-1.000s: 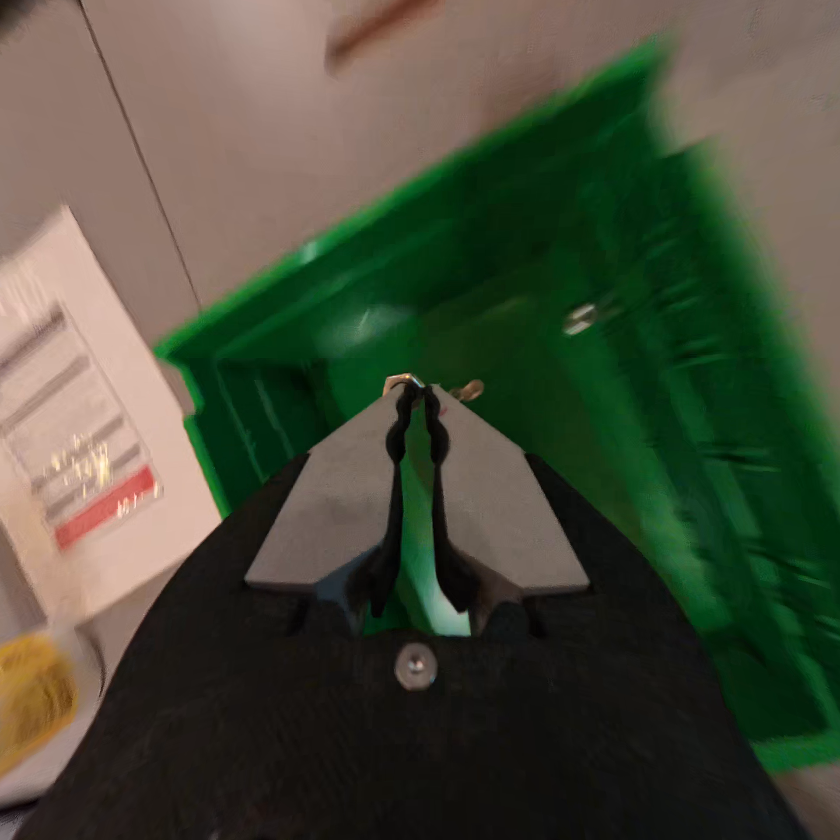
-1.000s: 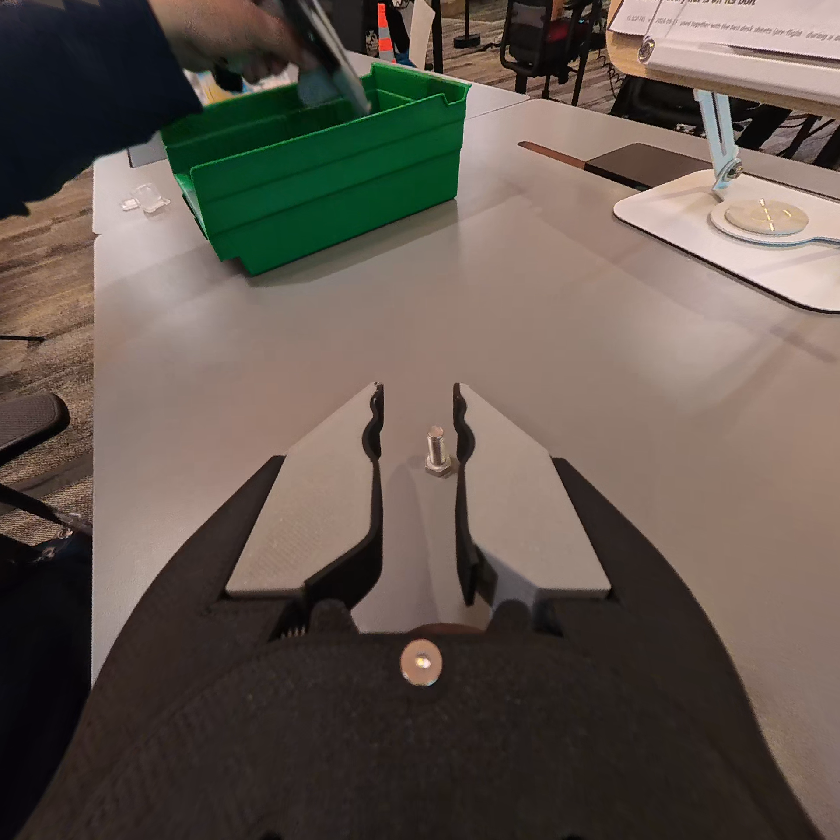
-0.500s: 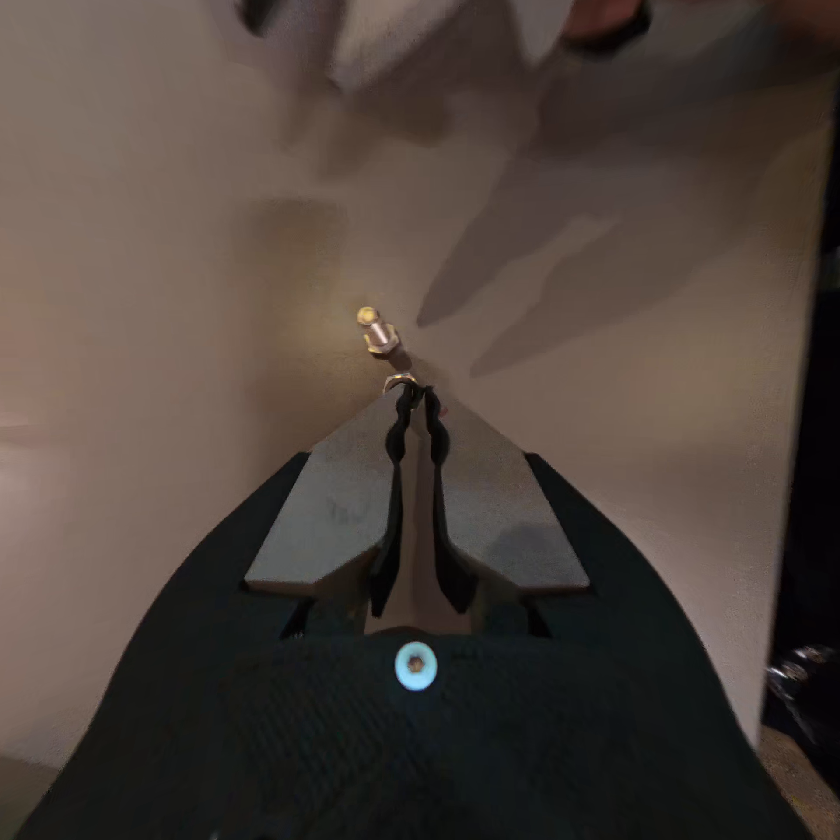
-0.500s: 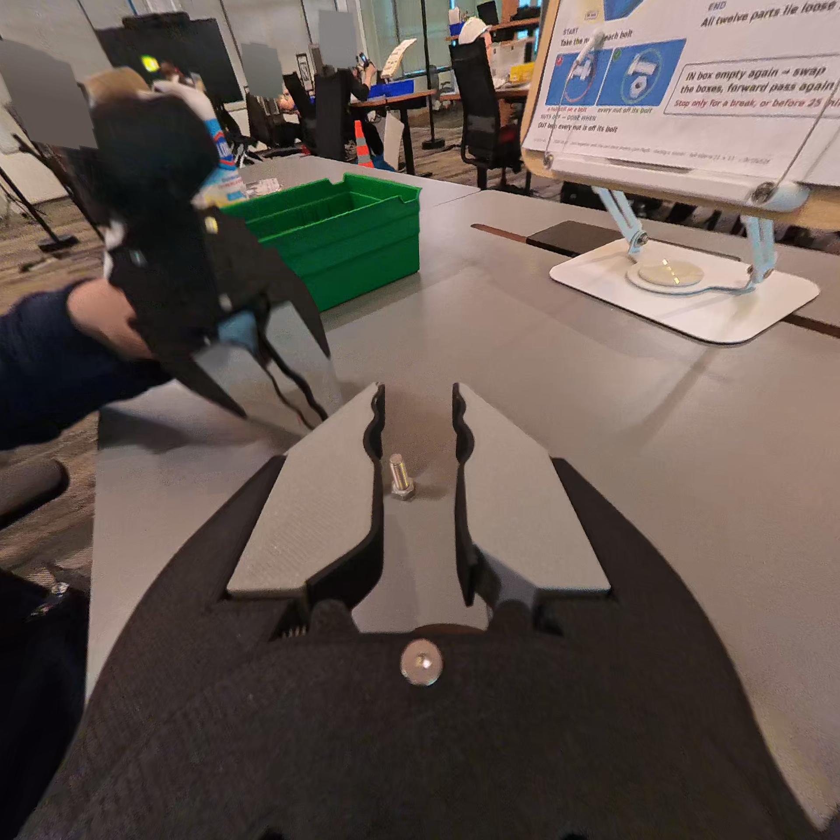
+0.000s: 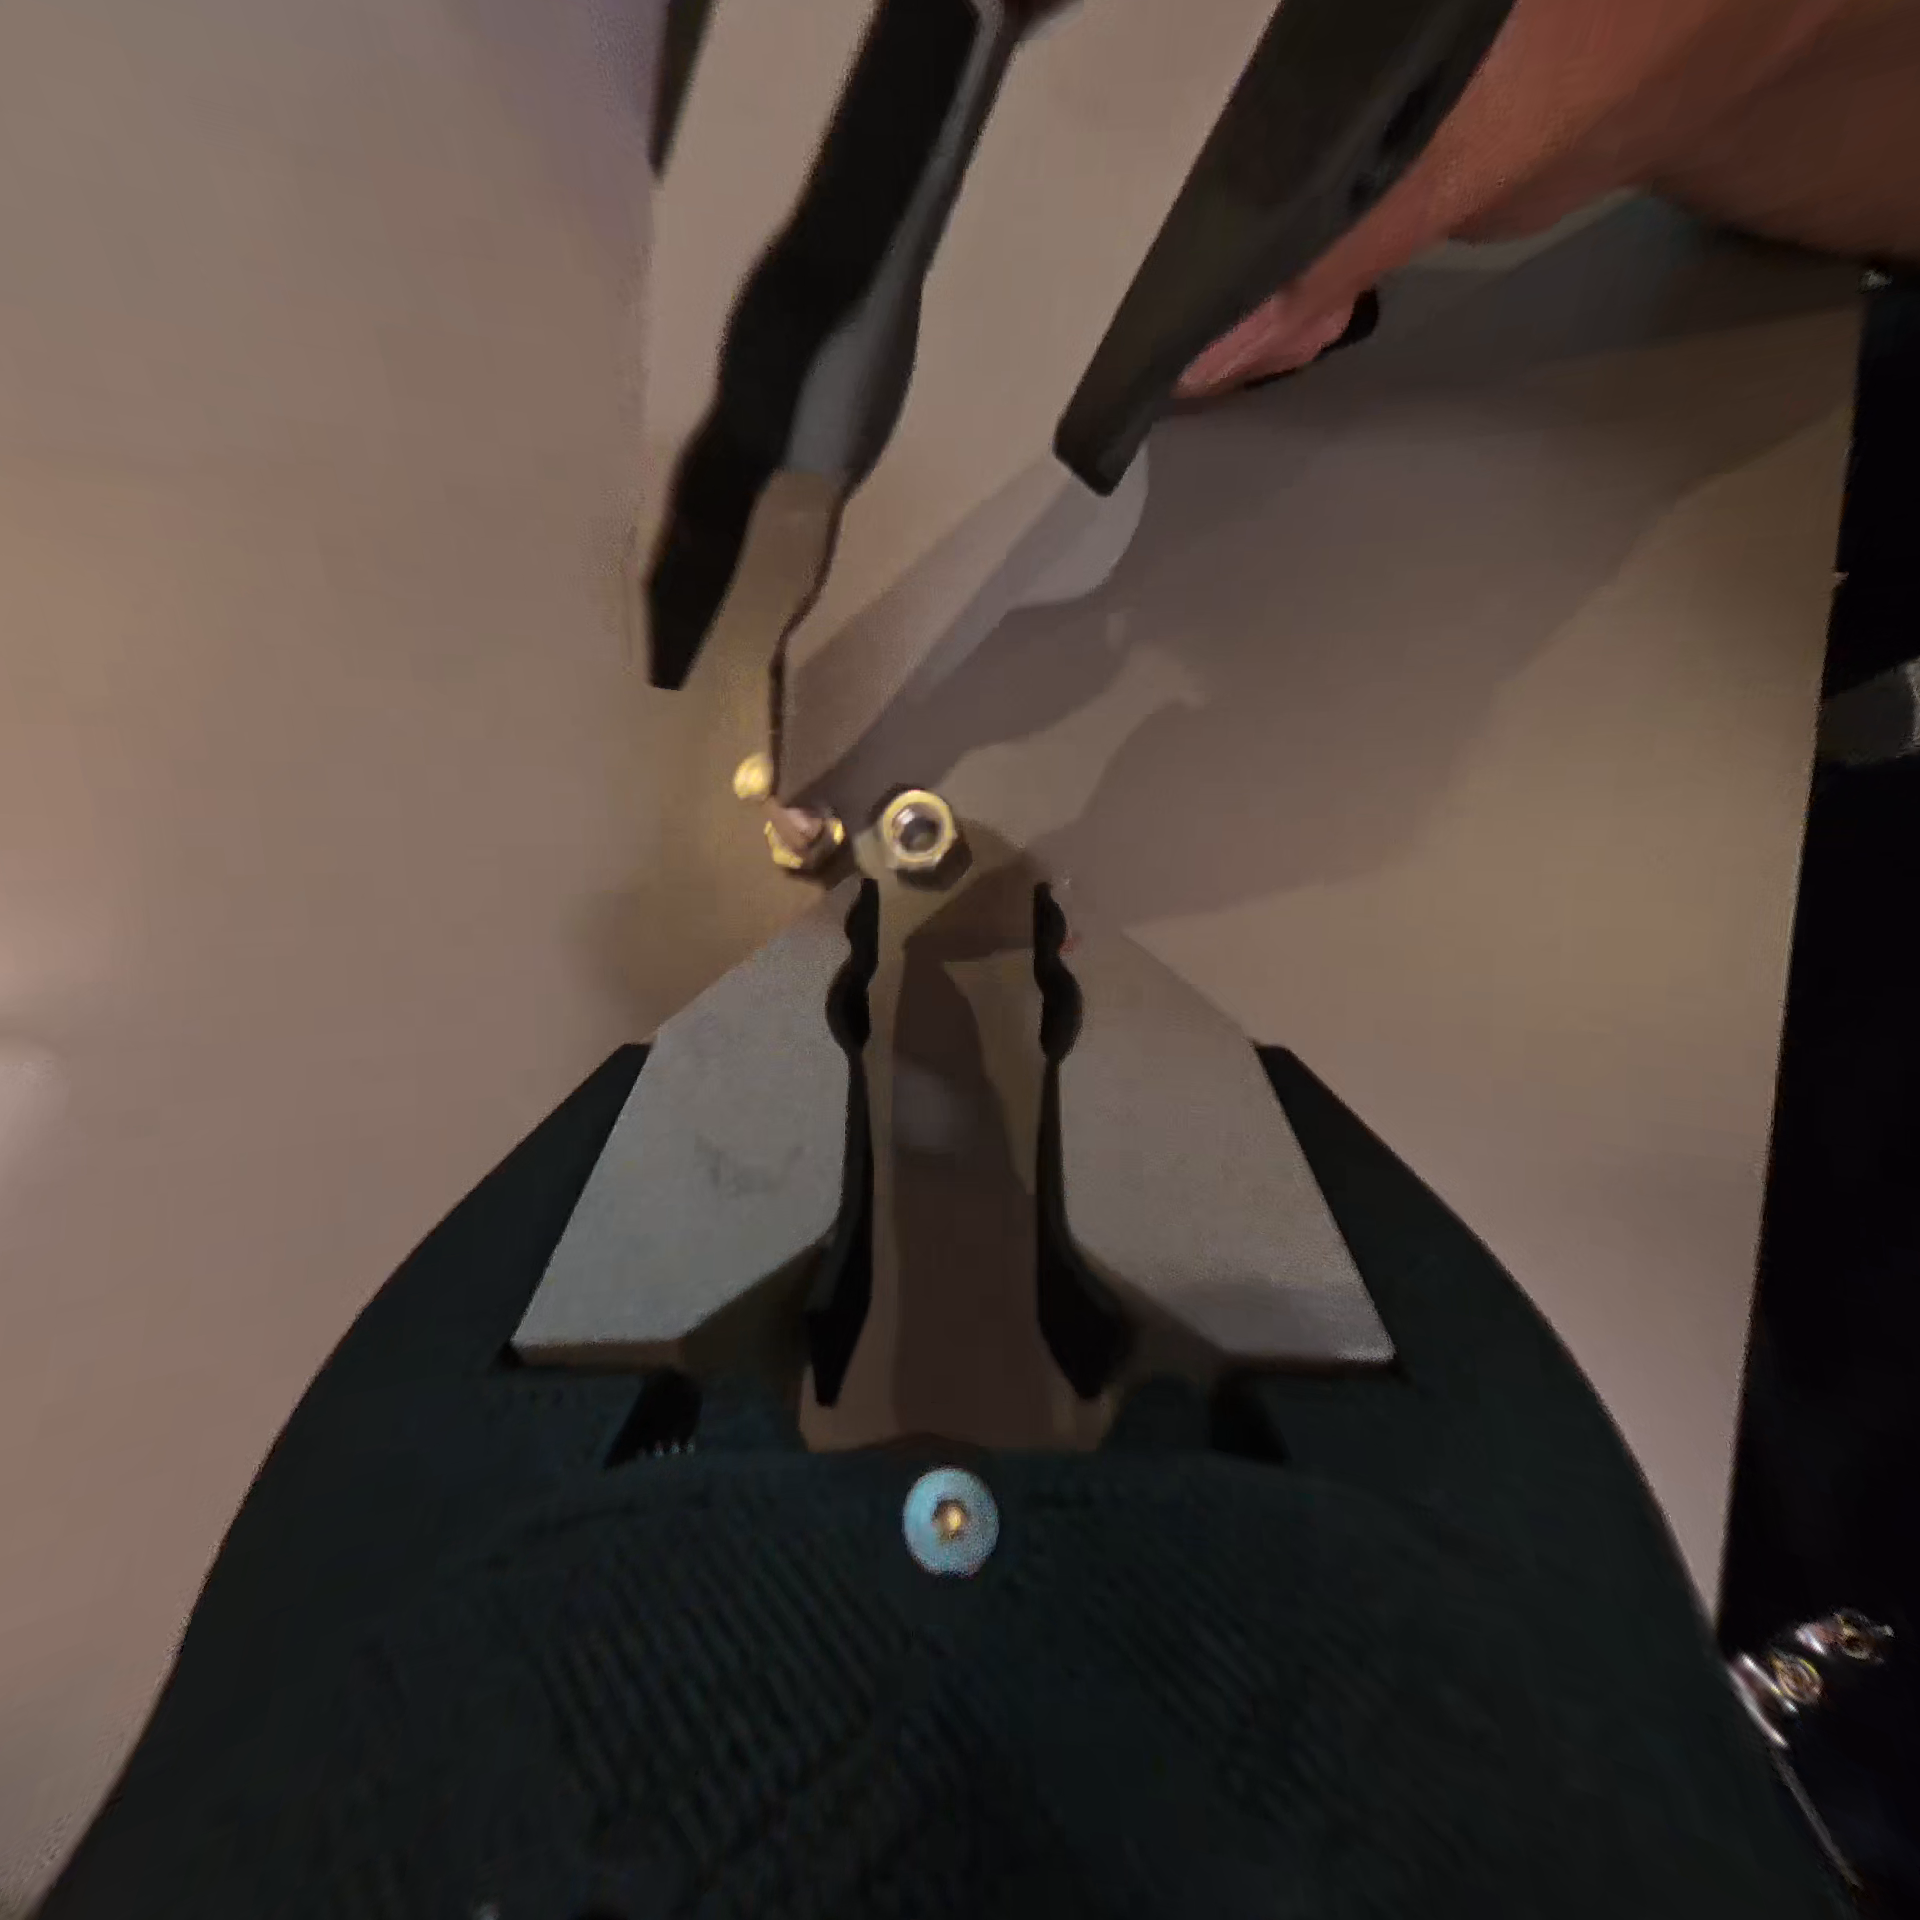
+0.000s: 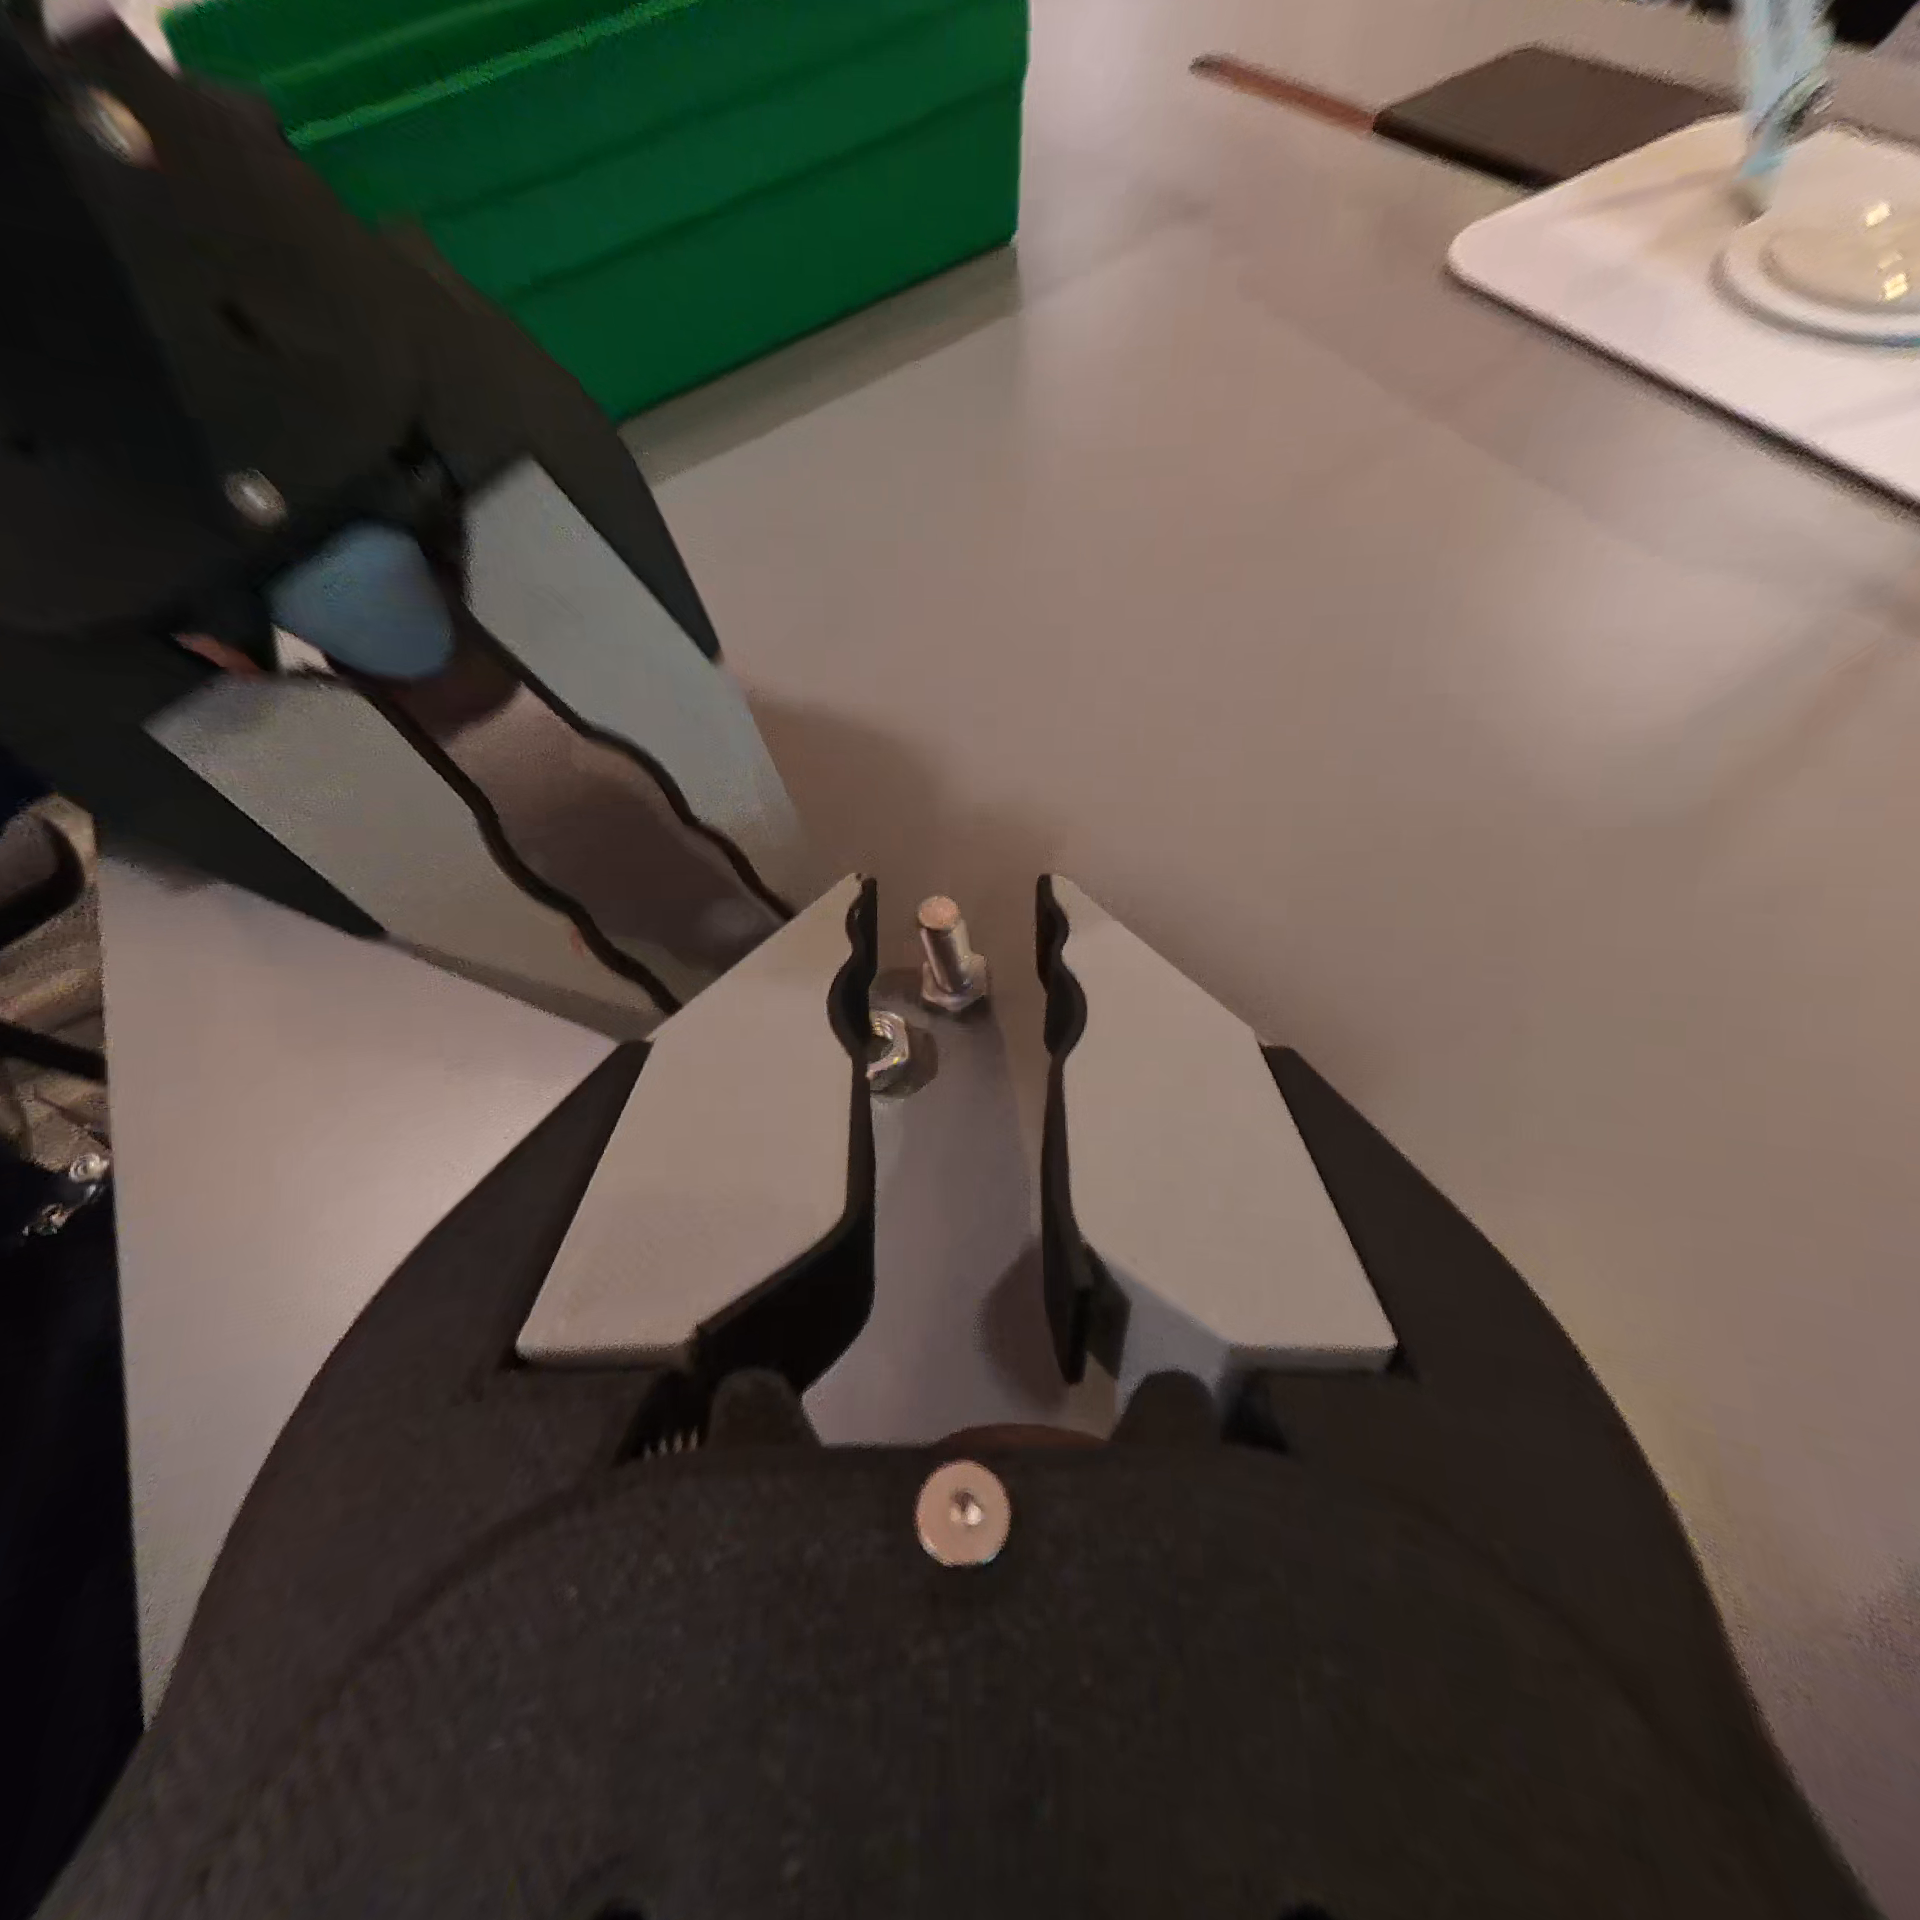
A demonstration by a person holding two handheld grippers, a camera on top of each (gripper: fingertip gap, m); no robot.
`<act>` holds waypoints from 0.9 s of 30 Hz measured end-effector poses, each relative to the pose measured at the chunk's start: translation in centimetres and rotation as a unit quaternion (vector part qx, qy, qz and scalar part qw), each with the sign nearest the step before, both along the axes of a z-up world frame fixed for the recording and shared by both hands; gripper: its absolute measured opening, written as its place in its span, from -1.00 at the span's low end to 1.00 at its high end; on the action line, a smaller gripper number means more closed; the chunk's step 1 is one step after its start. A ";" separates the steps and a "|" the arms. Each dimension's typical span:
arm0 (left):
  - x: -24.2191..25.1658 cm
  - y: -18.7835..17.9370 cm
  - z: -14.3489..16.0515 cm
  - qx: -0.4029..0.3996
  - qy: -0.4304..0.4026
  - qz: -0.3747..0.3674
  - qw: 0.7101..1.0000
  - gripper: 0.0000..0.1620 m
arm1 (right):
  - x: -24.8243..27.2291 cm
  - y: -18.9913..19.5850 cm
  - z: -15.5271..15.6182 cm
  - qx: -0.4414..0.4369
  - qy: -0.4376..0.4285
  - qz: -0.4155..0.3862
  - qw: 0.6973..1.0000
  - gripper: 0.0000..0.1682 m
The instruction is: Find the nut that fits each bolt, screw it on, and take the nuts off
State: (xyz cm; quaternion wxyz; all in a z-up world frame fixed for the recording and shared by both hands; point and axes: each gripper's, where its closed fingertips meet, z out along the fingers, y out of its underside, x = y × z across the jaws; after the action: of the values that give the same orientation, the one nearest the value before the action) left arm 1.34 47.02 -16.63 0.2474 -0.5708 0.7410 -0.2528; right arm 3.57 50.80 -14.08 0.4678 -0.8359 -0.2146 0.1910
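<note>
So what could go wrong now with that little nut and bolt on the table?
1. The nut lies loose right beside the bolt, and the open right claw sits around them. Closing might pinch the nut too, or flick it away.
2. The bolt stands on its head, so a nudge might tip it over.
3. The open left claw is very close, so the two claws could bump.

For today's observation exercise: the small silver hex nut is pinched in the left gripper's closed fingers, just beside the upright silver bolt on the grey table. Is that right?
Not quite. The small silver hex nut lies loose on the grey table; the left gripper is open. It does sit just beside the upright silver bolt. The left wrist view shows this.
</note>
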 end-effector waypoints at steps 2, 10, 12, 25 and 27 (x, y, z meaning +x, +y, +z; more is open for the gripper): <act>-1.4 0.7 0.7 -0.002 -0.011 0.020 1.000 -0.65 | -0.7 0.2 -1.2 -0.023 -0.019 0.010 1.000 -0.75; -3.9 4.3 0.1 -0.016 -0.054 0.099 0.993 -0.60 | -3.9 0.8 1.5 0.014 -0.023 0.038 0.999 -0.92; -3.4 4.2 0.1 -0.027 -0.078 0.101 0.992 -0.60 | -5.9 0.4 2.7 0.020 0.000 0.068 0.997 -0.92; -1.8 1.2 2.1 -0.157 -0.146 0.057 0.975 -0.57 | -6.6 0.5 4.0 0.050 0.061 0.069 0.995 -0.92; -1.6 0.9 2.7 -0.202 -0.158 0.056 0.965 -0.51 | -6.7 0.4 4.2 0.057 0.067 0.068 0.994 -0.92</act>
State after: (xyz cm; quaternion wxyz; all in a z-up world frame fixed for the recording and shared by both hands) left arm -0.21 47.91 -13.95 0.2552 -0.6020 0.5929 -0.4700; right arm -3.12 51.23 -9.85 0.5137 -0.7766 -0.2498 0.2658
